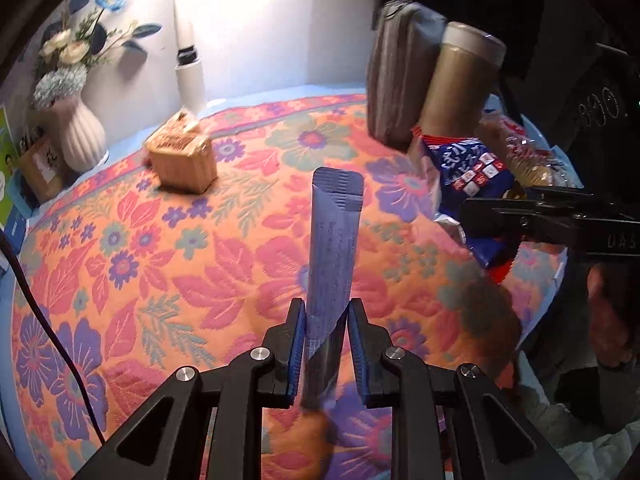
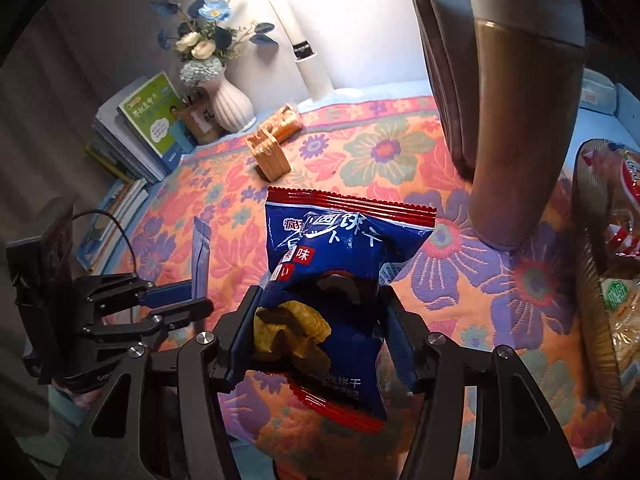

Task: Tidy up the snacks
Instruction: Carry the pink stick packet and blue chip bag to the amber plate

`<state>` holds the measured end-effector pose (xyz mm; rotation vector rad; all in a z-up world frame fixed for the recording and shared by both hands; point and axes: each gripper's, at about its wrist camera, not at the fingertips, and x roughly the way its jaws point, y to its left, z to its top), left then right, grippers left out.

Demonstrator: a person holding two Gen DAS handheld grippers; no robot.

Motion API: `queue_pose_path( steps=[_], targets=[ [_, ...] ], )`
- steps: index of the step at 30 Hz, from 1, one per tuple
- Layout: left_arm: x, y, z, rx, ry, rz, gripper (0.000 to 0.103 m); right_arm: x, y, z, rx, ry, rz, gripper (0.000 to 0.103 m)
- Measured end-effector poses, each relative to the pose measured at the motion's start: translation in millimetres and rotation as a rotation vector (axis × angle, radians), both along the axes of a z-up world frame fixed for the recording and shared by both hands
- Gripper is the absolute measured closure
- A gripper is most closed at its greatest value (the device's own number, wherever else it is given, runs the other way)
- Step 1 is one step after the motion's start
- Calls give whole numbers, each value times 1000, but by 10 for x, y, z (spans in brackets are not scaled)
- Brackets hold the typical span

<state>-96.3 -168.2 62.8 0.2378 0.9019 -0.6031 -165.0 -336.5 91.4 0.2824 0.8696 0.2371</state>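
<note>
My left gripper [image 1: 326, 316] is shut on a long blue stick sachet [image 1: 334, 240] and holds it upright above the floral tablecloth [image 1: 180, 264]. My right gripper [image 2: 320, 304] is shut on a blue and red biscuit bag [image 2: 332, 280], also lifted off the cloth. The bag shows in the left wrist view [image 1: 468, 184] at the right, held by the right gripper [image 1: 516, 216]. The left gripper [image 2: 188, 300] with the sachet [image 2: 200, 256] shows in the right wrist view at the left. A packet of tan biscuits [image 1: 182, 156] [image 2: 272, 148] lies at the back.
A brown tumbler [image 2: 520, 128] and a grey case [image 2: 444, 60] stand at the right. A basket of wrapped snacks [image 2: 608, 264] sits at the far right. A white vase of flowers [image 2: 228, 100], books [image 2: 132, 136] and a lamp post [image 2: 304, 56] line the back wall.
</note>
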Motion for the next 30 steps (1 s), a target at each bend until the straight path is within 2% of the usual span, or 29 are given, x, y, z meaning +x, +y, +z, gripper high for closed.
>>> queue_pose_path(
  steps=[4, 7, 10, 14, 17, 19, 21, 23, 24, 25, 28, 30],
  targets=[
    [-108, -237, 241, -37, -48, -48, 92, -148, -143, 178, 5, -58, -26, 47],
    [-145, -464, 411, -62, -76, -81, 92, -283, -359, 310, 17, -103, -67, 47],
    [-138, -648, 485, -40, -129, -75, 93, -366, -573, 359, 15, -124, -107, 47],
    [61, -610, 344, -43, -84, -12, 93, -430, -734, 321, 51, -124, -121, 47],
    [207, -481, 144, -52, 10, 30, 93, -430, -756, 279, 59, -116, -119, 47],
    [260, -398, 52, -100, 72, 43, 93, -428, -769, 257, 67, -113, -116, 47],
    [318, -364, -9, -120, 86, 76, 88, -421, -772, 242, 76, -108, -115, 47],
    [391, -375, -70, -98, 65, 110, 74, -429, -767, 247, 77, -109, -112, 47],
    [432, -387, -116, -75, 65, 125, 62, -446, -772, 251, 75, -112, -114, 47],
    [460, -409, -162, -50, 76, 134, 58, -458, -776, 261, 72, -115, -117, 47],
    [524, -490, -282, -39, 153, 119, 55, -488, -828, 274, 74, -119, -128, 47],
    [581, -564, -354, -15, 175, 136, 54, -495, -871, 267, 84, -117, -135, 47]
  ],
)
